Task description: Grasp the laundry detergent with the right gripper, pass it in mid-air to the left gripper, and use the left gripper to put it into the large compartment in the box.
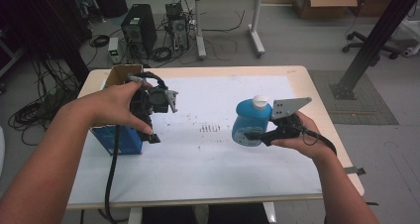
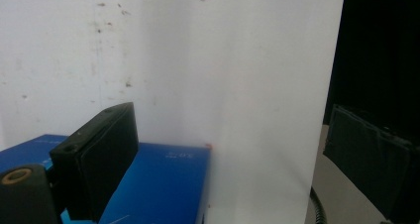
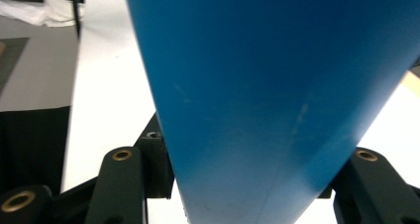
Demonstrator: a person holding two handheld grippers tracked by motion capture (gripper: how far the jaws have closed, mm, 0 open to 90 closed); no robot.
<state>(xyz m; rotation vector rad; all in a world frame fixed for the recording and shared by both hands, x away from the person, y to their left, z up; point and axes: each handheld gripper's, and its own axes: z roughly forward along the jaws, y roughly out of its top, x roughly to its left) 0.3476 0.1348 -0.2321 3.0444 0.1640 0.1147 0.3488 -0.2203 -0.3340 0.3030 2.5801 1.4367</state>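
1. Desk (image 1: 208, 184): light wood rim, white sheet (image 1: 208, 154) over most of the top, a cluster of small dark specks near the sheet's middle.
2. Blue bottle (image 1: 250, 122), white cap (image 1: 259, 101), stands upright on the white sheet, right of the speck cluster.
3. Right tongs (image 1: 253, 135) closed on the blue bottle low on its body, 1 jaw on each side. In the right gripper view the bottle (image 3: 277, 95) sits between the 2 black jaws, blue surface very close to the lens.
4. Right hand (image 1: 297, 135) holds the tongs from the bottle's right; grey 3-cornered plate (image 1: 289, 106) rides on top, just beside the cap.
5. Blue box (image 1: 119, 135), top flaps open showing a brown inside, stands at the desk's left edge, well apart from the bottle.
6. Left tongs (image 1: 153, 137) held by the left hand (image 1: 116, 107) just beside the box, jaws pointing down.
7. Left gripper view: jaws spread wide, nothing between them; the blue box (image 2: 158, 184) lies behind the nearer jaw, white sheet beyond.
8. Black cable (image 1: 111, 174) hangs from the left tongs past the box, over the desk's near edge.
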